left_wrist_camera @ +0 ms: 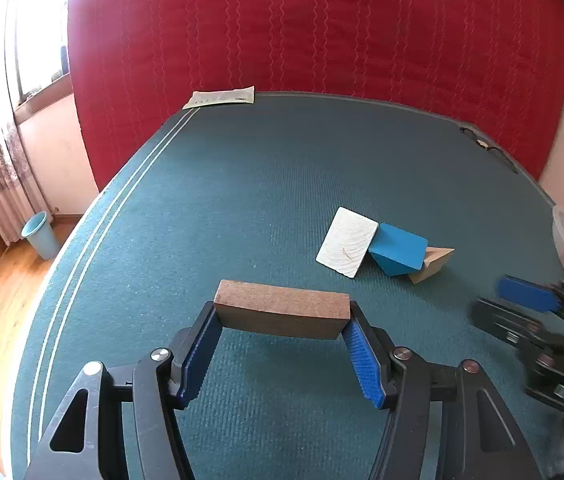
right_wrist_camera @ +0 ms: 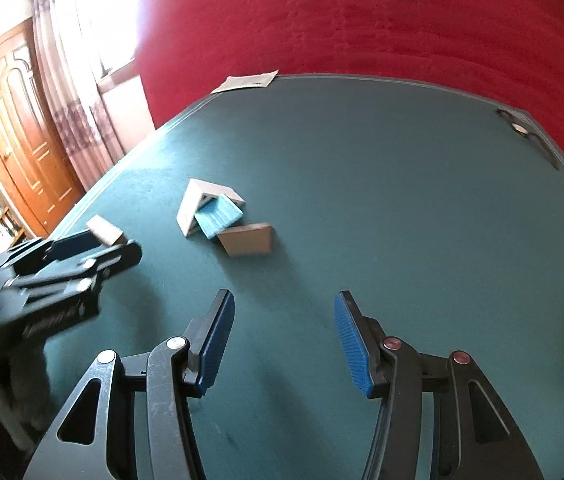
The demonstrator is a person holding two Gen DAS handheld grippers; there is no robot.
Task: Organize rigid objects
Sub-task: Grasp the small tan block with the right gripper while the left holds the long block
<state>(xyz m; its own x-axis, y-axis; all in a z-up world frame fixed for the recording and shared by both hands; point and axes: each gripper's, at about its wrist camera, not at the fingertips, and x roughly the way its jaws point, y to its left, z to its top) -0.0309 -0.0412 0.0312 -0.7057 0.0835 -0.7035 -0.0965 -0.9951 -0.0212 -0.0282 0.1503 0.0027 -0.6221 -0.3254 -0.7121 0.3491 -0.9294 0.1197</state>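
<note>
- A brown block [left_wrist_camera: 282, 314], flat and rough like wood, is held by its ends between the left gripper [left_wrist_camera: 282, 344] pads, just above the green mat [left_wrist_camera: 241, 200].
- The carry step seems under way; a spot must be picked next.
- Nothing is held in the half-open right gripper [right_wrist_camera: 284, 336].
- A white card [left_wrist_camera: 346, 242], blue block [left_wrist_camera: 398, 249] and tan wedge [left_wrist_camera: 434, 264] are piled nearby, touching.
</note>
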